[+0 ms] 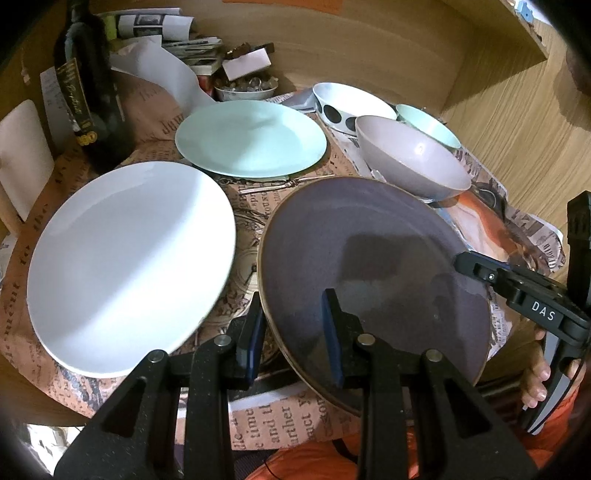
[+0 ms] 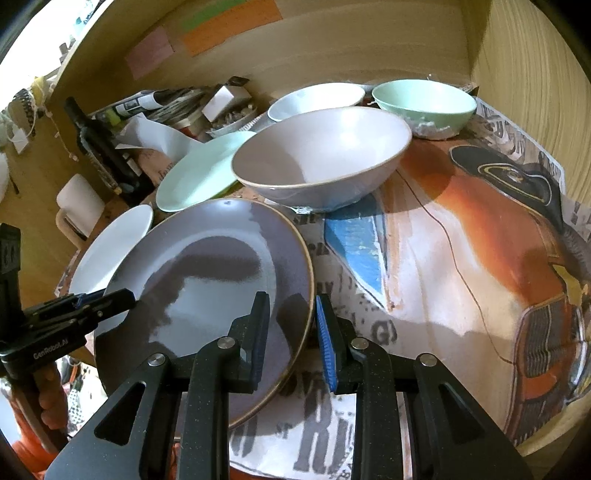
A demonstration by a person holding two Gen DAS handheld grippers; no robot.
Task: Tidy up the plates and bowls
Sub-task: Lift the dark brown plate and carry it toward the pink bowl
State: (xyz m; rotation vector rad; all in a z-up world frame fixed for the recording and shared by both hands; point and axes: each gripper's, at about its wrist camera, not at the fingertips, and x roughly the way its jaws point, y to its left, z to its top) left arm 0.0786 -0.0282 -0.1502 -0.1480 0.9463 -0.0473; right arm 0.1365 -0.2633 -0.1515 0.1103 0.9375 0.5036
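While both your grippers' jaws clamp opposite rims of the purple plate (image 1: 369, 258), left gripper (image 1: 295, 332) and right gripper (image 2: 291, 332), the white plate (image 1: 129, 266) lies just left.

Home: cluttered table (image 1: 498, 155), wine bottle (image 1: 86, 85)

A curved light-wood wall (image 2: 332, 48) enclosed the rear of the frame, with pink, green and orange paper notes (image 2: 207, 33) fixed at upper left. The round table (image 1: 22, 373) was covered with printed newspaper sheets (image 2: 461, 236). A dark bottle (image 1: 86, 92) and stacked papers (image 1: 155, 26) occupied the upper left. Lighting was warm and indoor.
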